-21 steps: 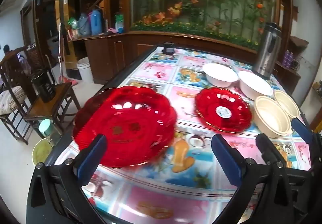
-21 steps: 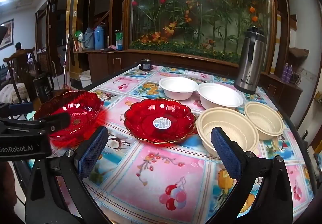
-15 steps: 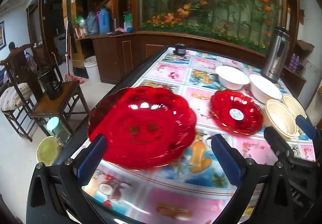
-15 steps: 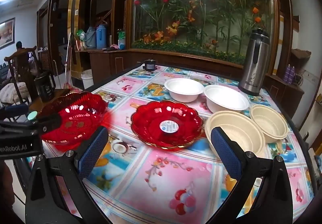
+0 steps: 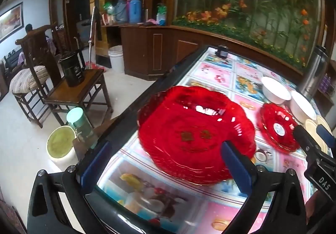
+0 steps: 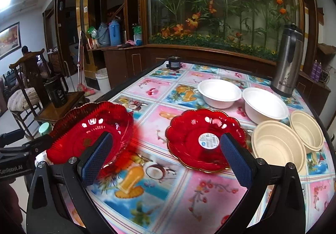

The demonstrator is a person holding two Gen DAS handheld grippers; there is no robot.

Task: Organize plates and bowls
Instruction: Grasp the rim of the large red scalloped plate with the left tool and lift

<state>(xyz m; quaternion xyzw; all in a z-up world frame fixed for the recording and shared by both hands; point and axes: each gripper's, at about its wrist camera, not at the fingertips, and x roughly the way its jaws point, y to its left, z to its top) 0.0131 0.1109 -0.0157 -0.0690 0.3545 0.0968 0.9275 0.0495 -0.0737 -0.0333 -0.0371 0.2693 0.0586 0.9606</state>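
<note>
Because the large scalloped red plastic plate (image 5: 195, 139) overhangs the table edge (image 5: 134, 108) at nine o'clock, a clumsy nudge from the left gripper (image 5: 166, 162) could tip it off. Both sets of jaws gape empty; right gripper (image 6: 166, 156) frames the smaller red stickered plate (image 6: 204, 139), cream bowls (image 6: 277, 145) at three o'clock.

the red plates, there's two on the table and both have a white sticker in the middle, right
Not quite. There are two red plates, but only one carries a white sticker: the right red plate, in front of the right gripper. The left red plate, near the table's edge, has faint gold markings in its middle and no sticker. The right wrist view shows both.
</note>
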